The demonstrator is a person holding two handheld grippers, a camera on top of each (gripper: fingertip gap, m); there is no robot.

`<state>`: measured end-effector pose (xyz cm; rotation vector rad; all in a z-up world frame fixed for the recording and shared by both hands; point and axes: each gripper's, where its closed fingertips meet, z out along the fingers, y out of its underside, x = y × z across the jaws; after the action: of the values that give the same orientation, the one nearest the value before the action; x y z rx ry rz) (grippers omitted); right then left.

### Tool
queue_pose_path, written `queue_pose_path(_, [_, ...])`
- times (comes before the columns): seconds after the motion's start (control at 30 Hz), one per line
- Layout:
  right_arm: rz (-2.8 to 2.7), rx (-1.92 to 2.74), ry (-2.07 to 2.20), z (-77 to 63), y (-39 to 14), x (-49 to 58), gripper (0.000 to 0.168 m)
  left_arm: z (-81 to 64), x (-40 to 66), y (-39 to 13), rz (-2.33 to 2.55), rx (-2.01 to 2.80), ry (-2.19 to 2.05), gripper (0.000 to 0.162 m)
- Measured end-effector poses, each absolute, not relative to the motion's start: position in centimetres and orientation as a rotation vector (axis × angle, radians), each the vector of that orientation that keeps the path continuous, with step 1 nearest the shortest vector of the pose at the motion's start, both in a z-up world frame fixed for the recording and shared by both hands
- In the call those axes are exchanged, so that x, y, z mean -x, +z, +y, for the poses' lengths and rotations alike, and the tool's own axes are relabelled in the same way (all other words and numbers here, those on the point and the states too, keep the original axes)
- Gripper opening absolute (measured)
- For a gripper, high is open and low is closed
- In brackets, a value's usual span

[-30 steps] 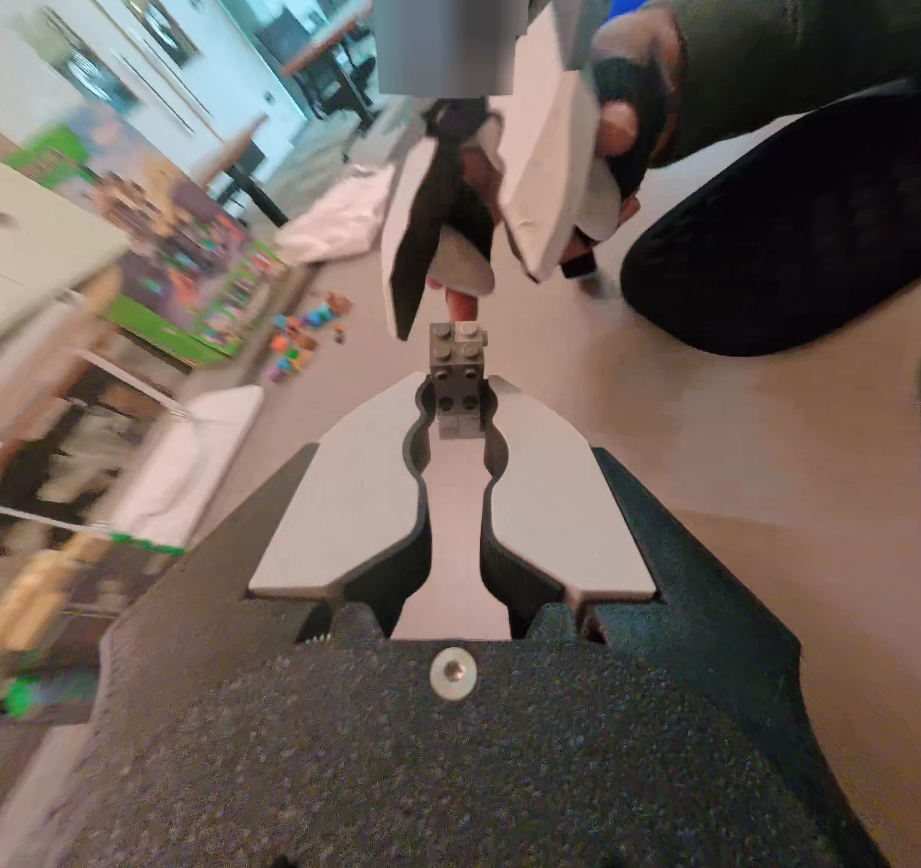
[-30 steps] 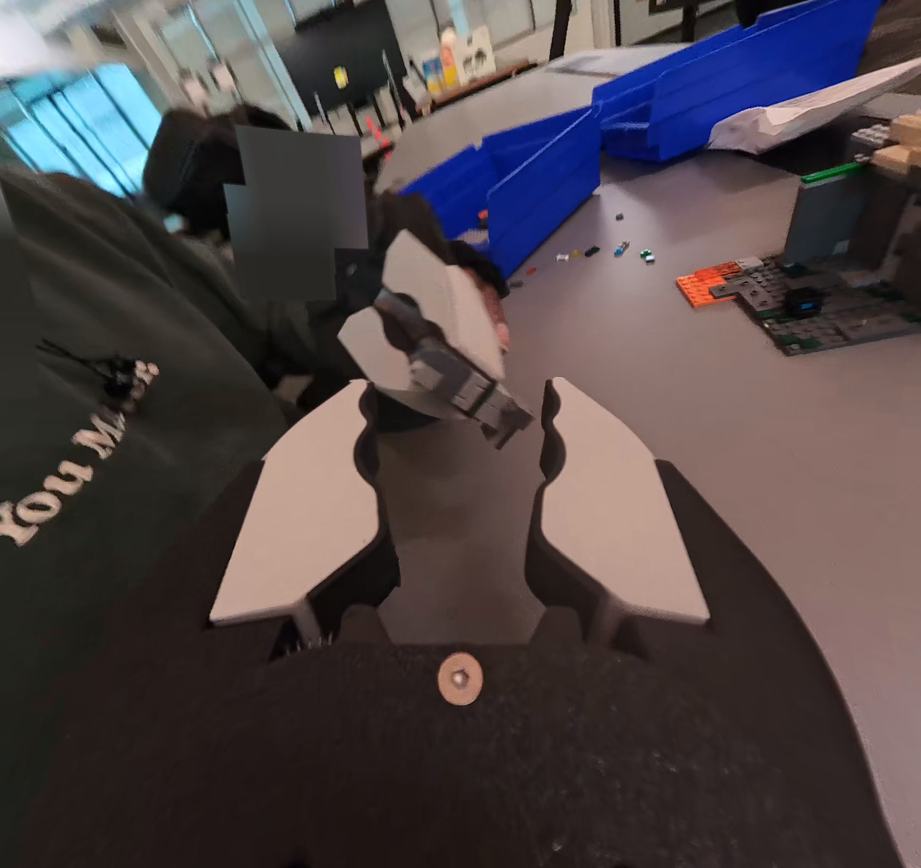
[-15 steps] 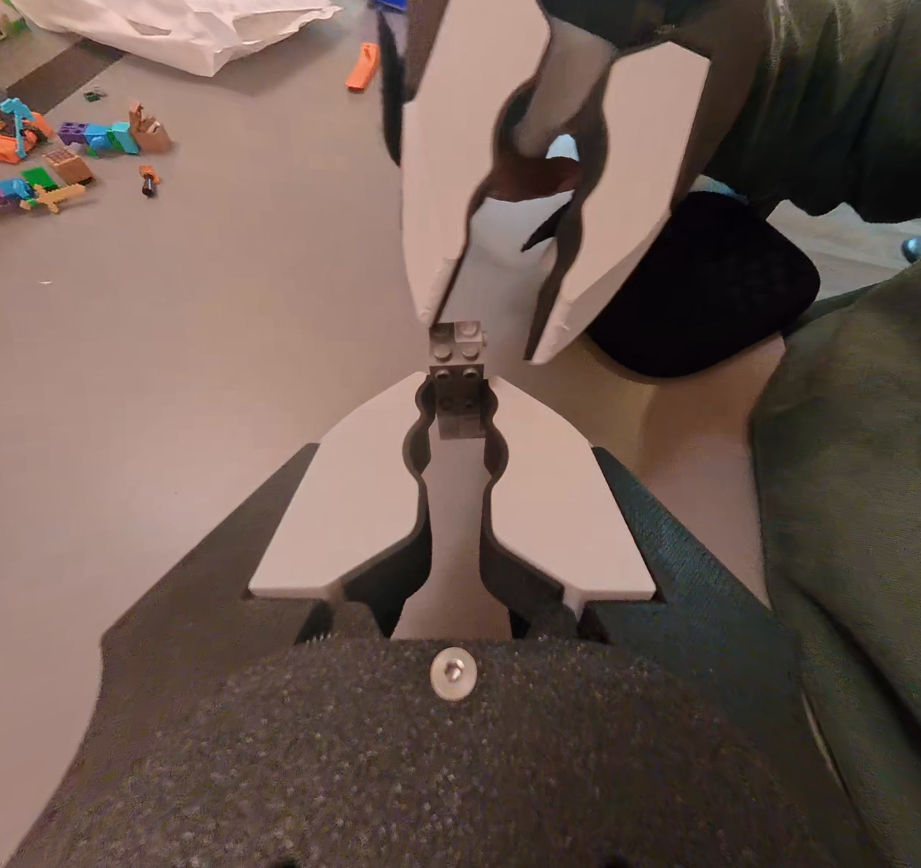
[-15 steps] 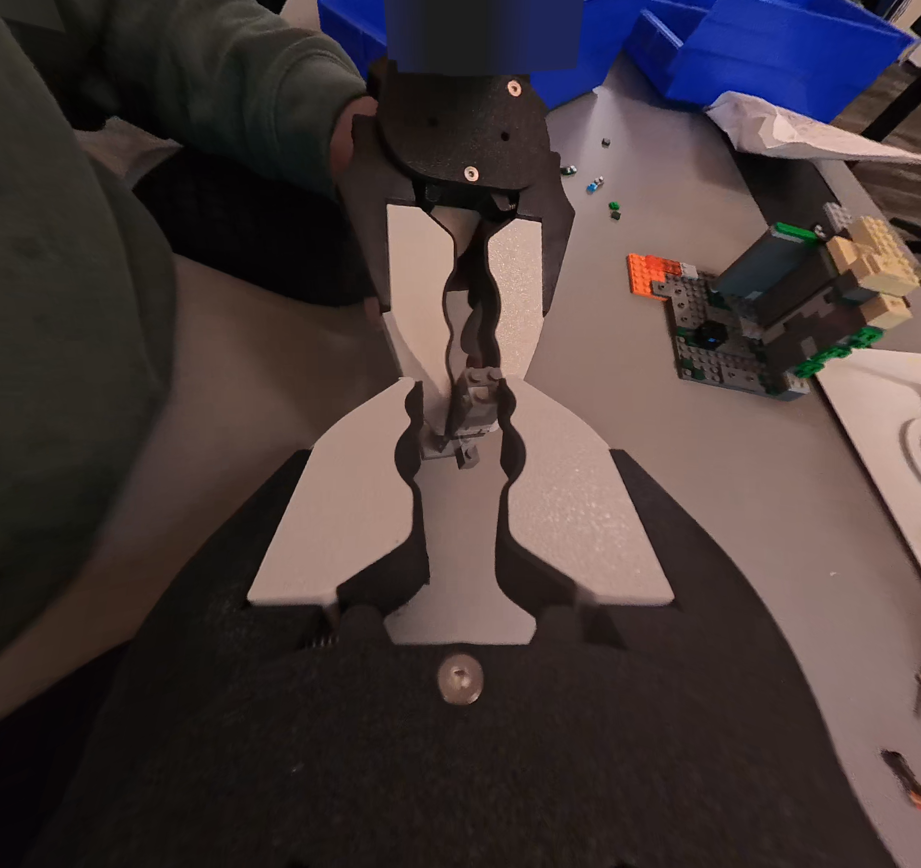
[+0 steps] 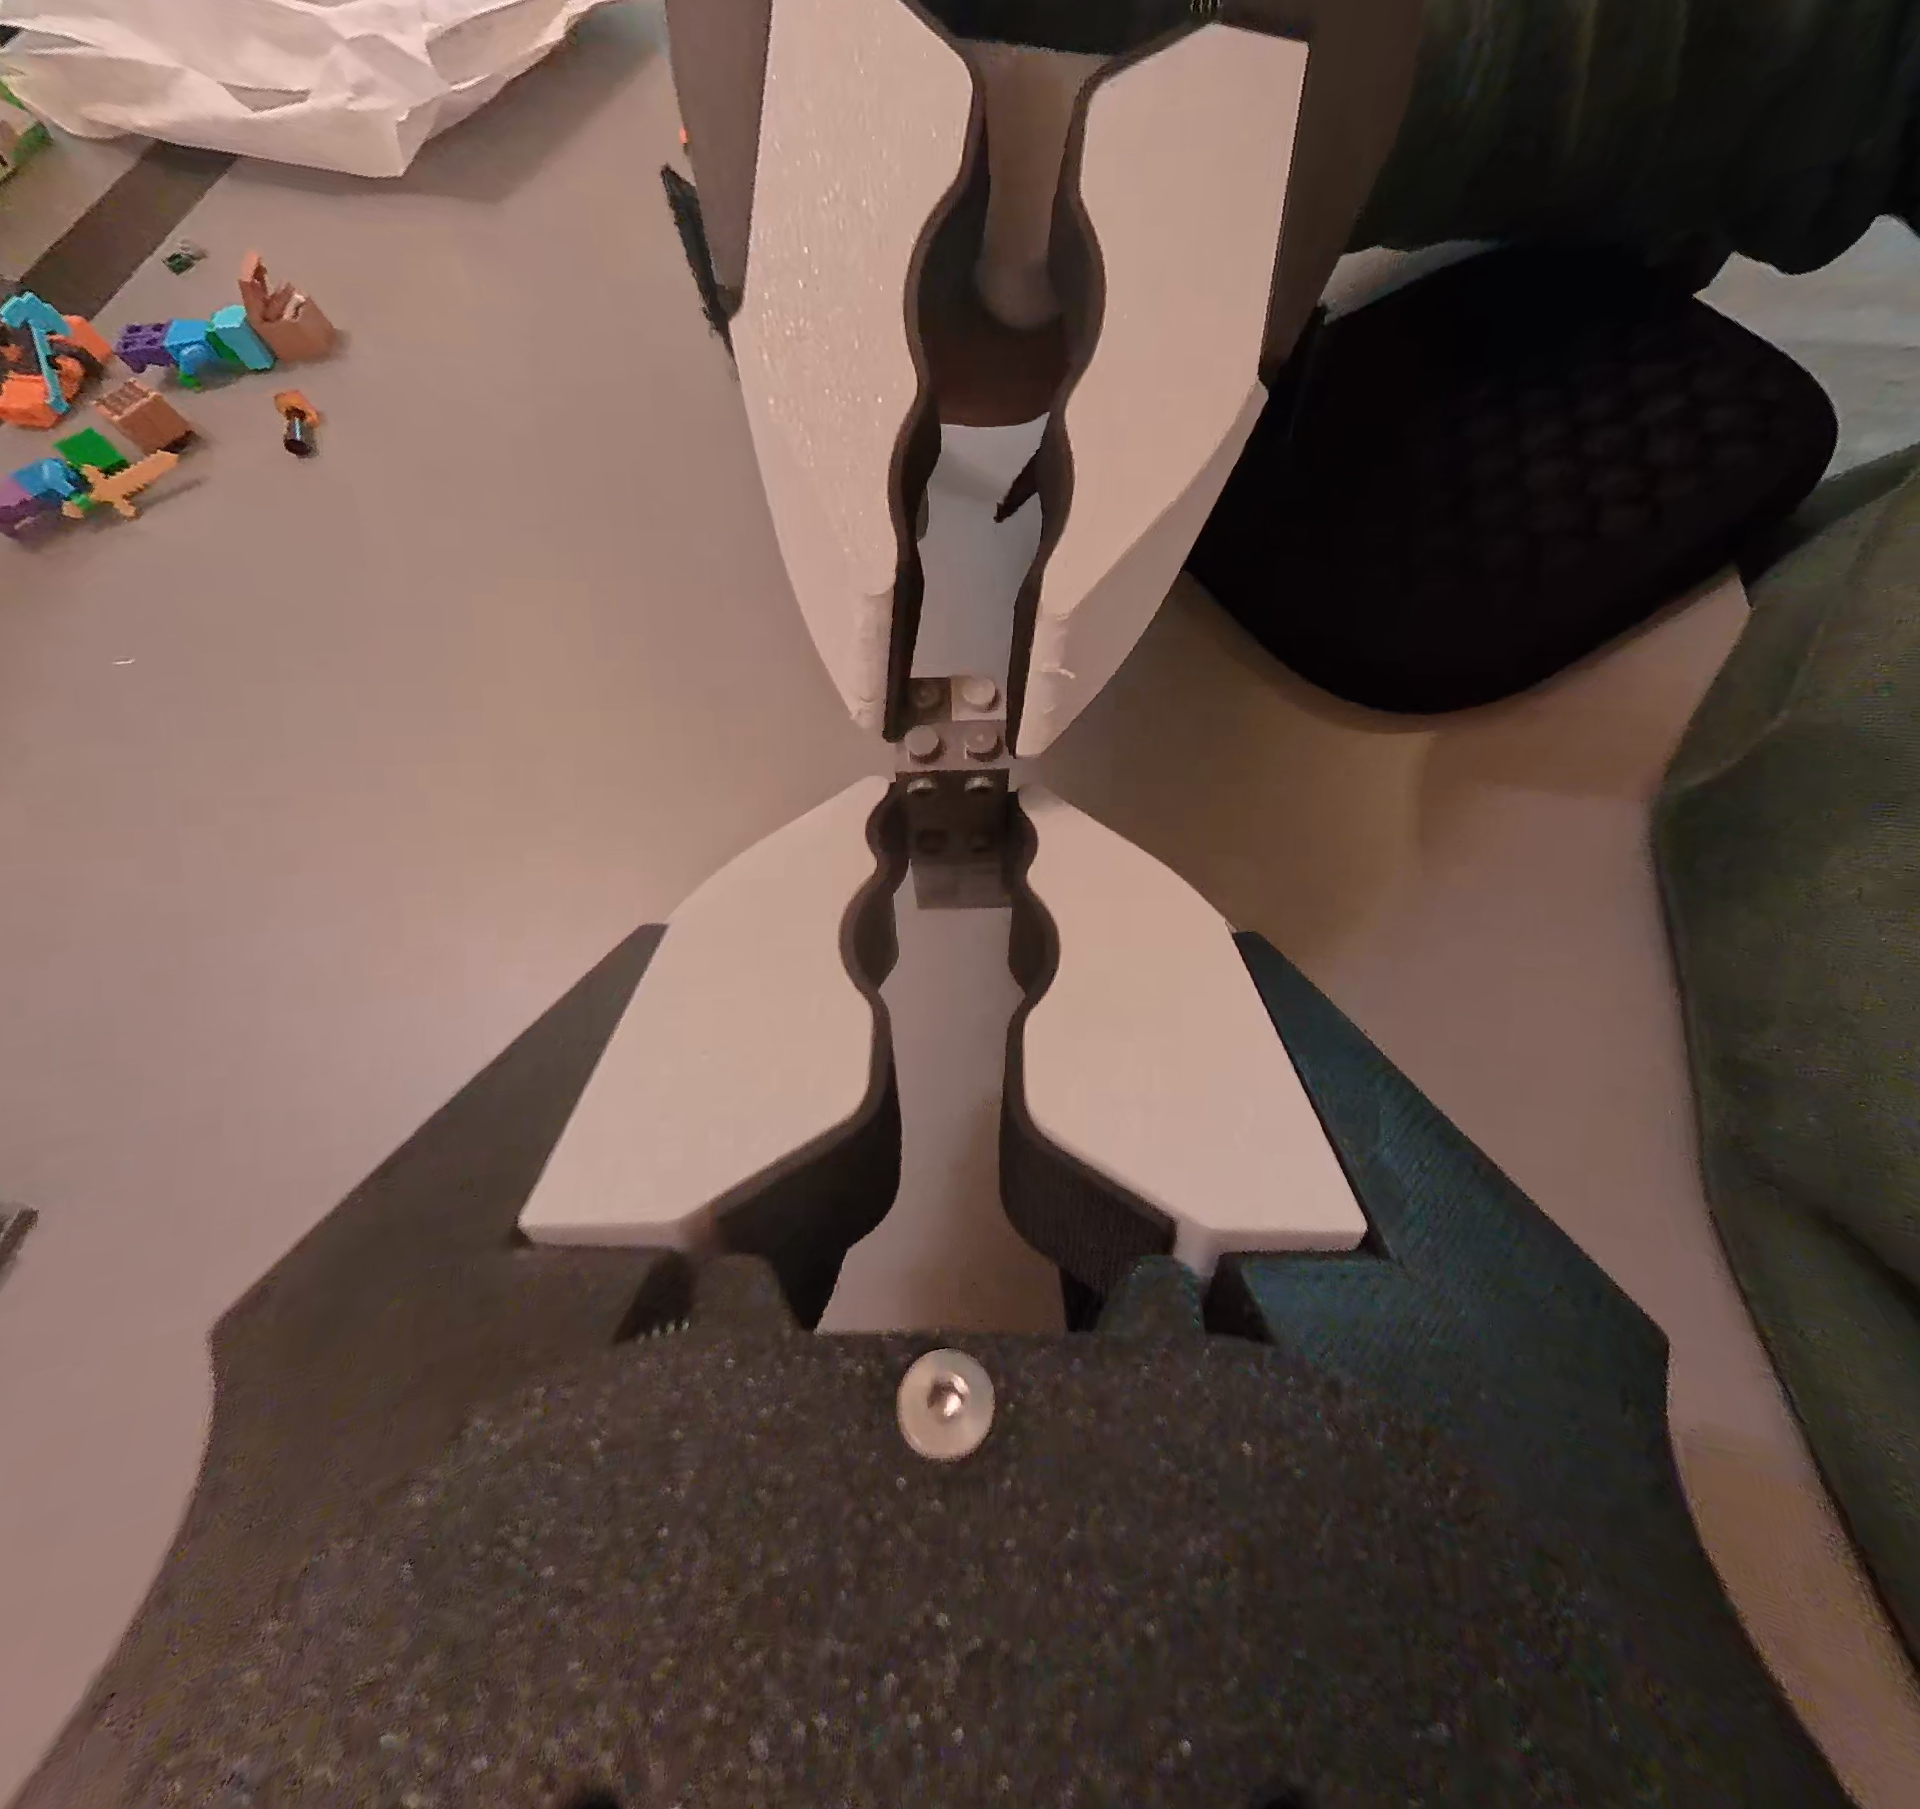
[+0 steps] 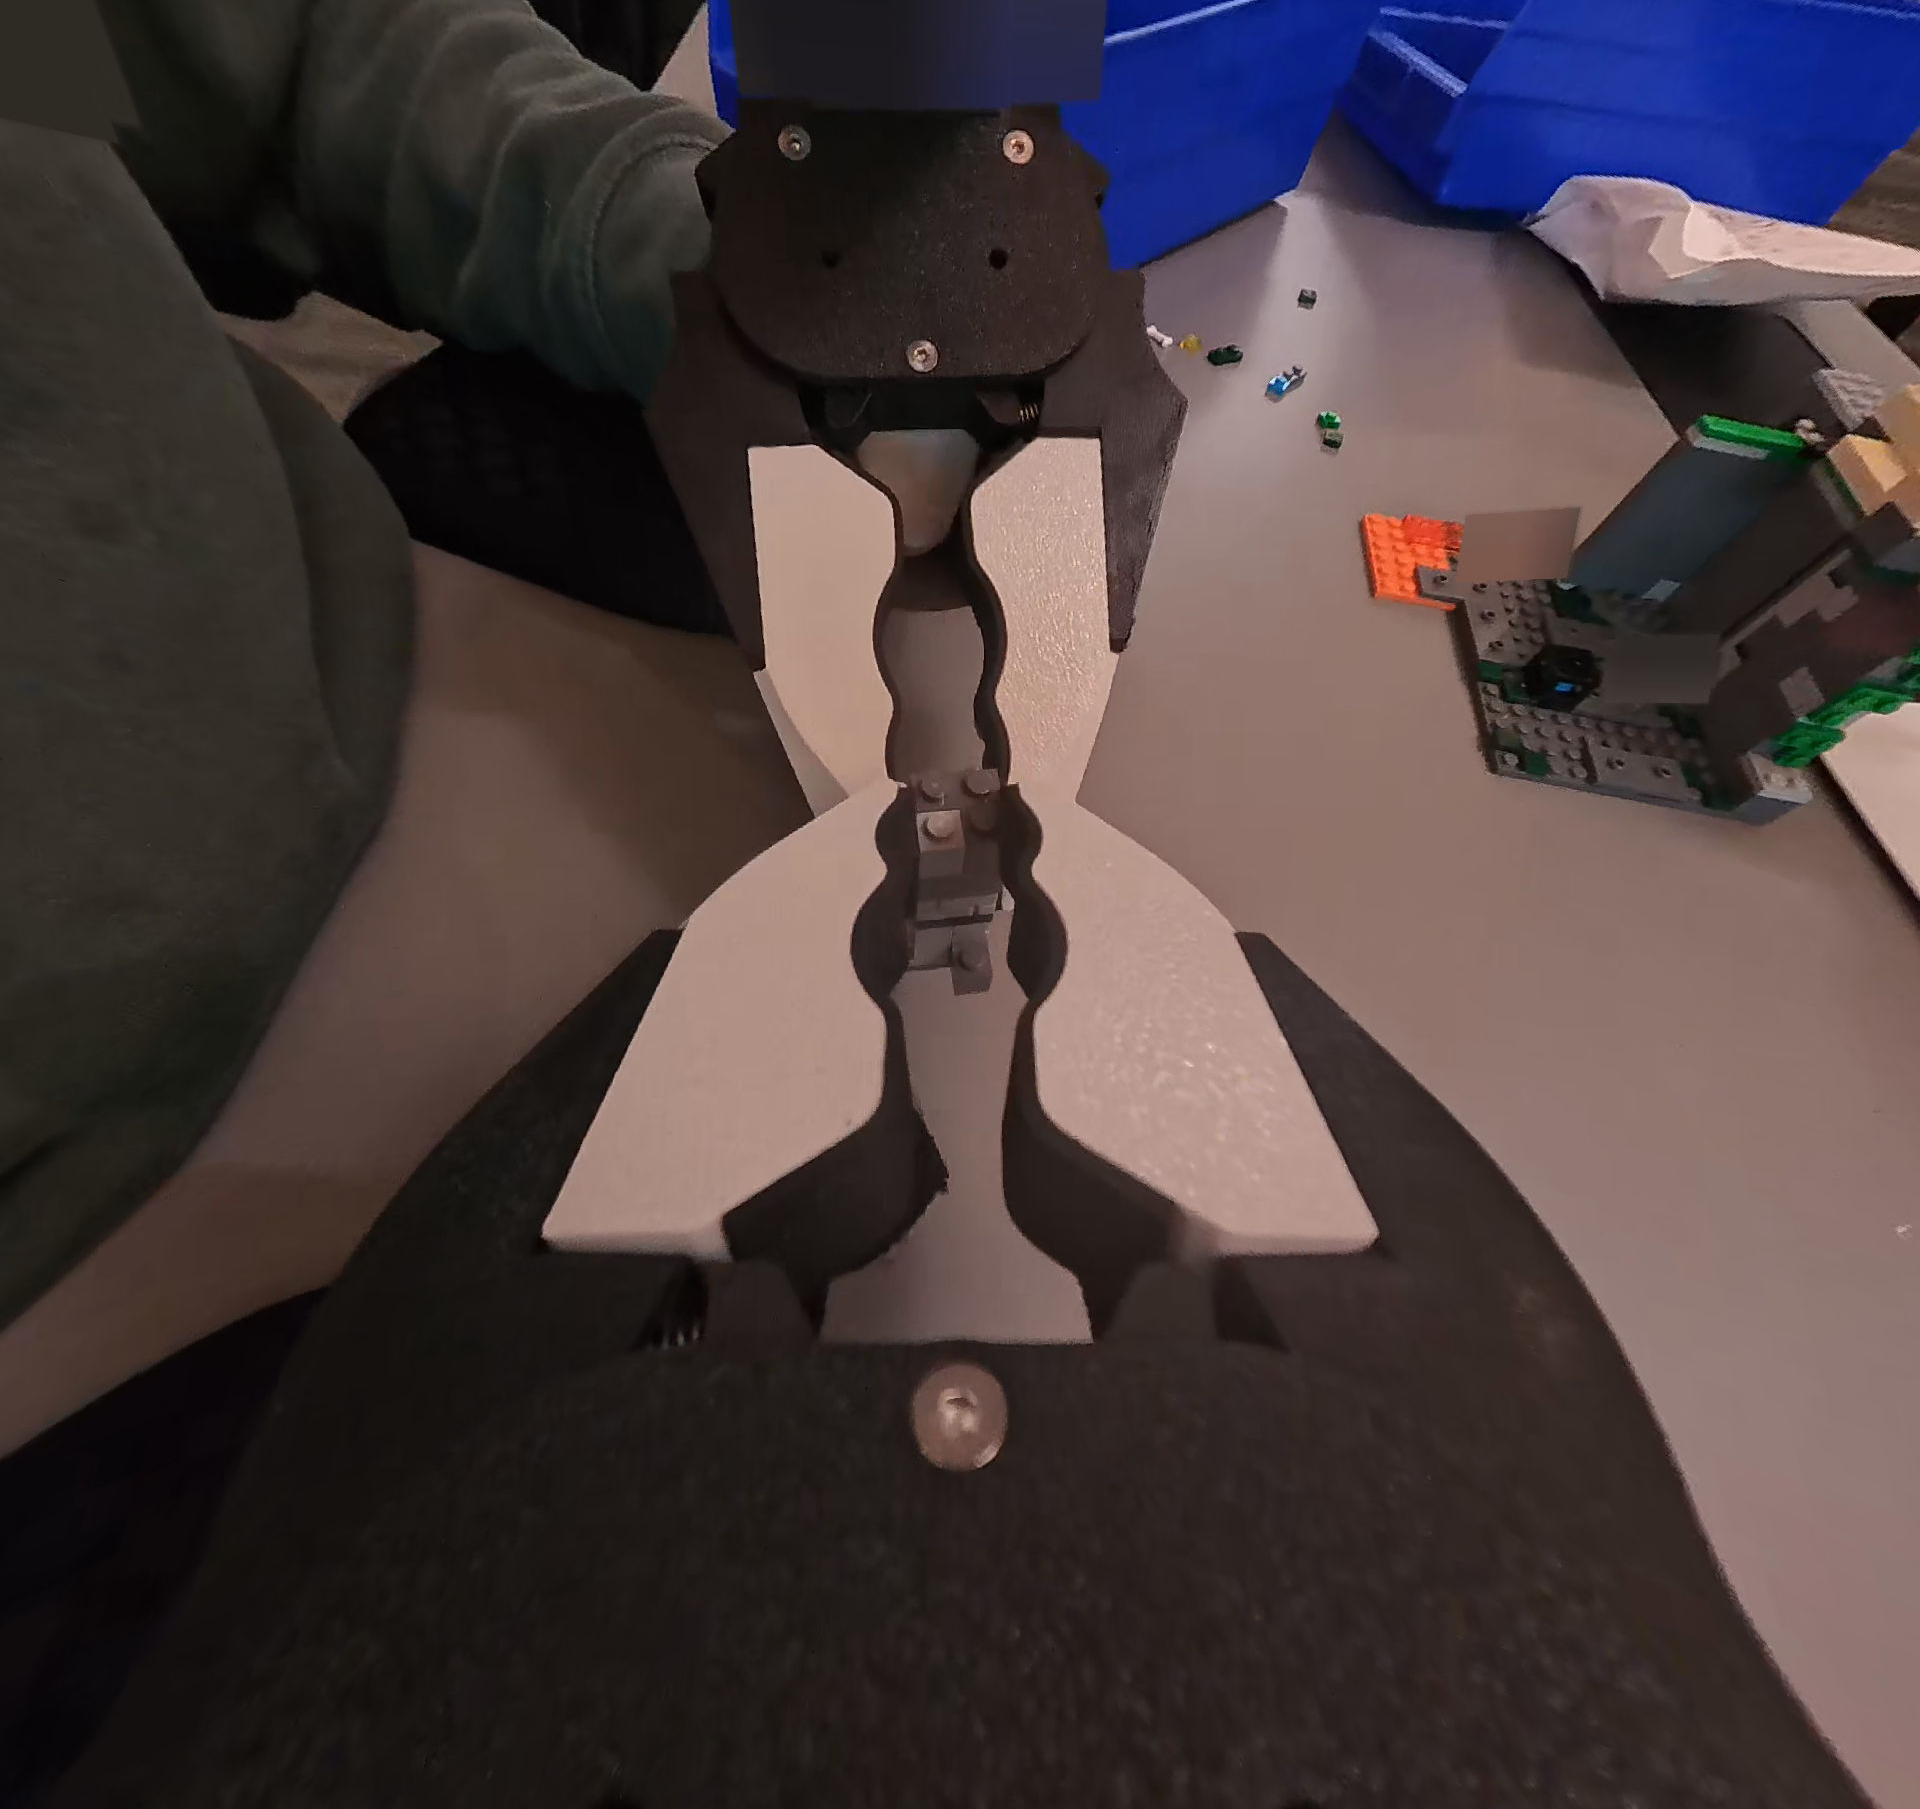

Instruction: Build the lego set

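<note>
Grey tabletop (image 5: 416,824) fills the ground beneath both tools, with a dark green sleeve (image 6: 468,159) of a person seen at eleven o'clock in the right wrist view.

Nearest in the left wrist view, the left gripper (image 5: 956,829) is seen with its two white fingers drawn close, clamped on the near end of a small grey lego piece (image 5: 958,772). The piece is held off the table, studs facing the camera. Just beyond it, at twelve o'clock, the right gripper (image 5: 951,710) comes in from the opposite side, tip to tip with the left one, and its fingers are pressed against the far end of the same piece. At three o'clock a black mesh seat (image 5: 1507,512) is seen past the table edge. At nine to ten o'clock a scatter of coloured loose bricks (image 5: 135,388) lies on the table, and farther off at eleven o'clock a crumpled white bag (image 5: 312,34) rests.

In the right wrist view the same grip is shown from the other end: the right gripper (image 6: 951,886) is nearly closed around the grey lego piece (image 6: 956,876), and the left gripper (image 6: 945,772) is met at twelve o'clock, closed on the far part. At two o'clock a partly built lego model (image 6: 1662,679) stands on a grey baseplate with an orange plate at its edge. Small loose parts (image 6: 1288,377) are strewn beyond it, and blue bins (image 6: 1558,66) are ranged at one o'clock at the far side.
</note>
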<state>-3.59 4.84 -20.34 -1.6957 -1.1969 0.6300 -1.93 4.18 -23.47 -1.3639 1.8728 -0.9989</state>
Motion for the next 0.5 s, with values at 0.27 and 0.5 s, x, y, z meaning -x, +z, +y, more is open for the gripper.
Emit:
queue_pose_path(0.27, [-1.175,1.745,0.627,5.0,-20.9,3.5,0.017,4.5,1.8,-24.1,1.877,1.385,-1.0,0.017])
queue_pose_path(0.5, [-1.266,1.776,0.597,5.3,-21.3,4.0,0.015,4.5,2.0,-24.3,1.879,1.374,-0.992,0.017])
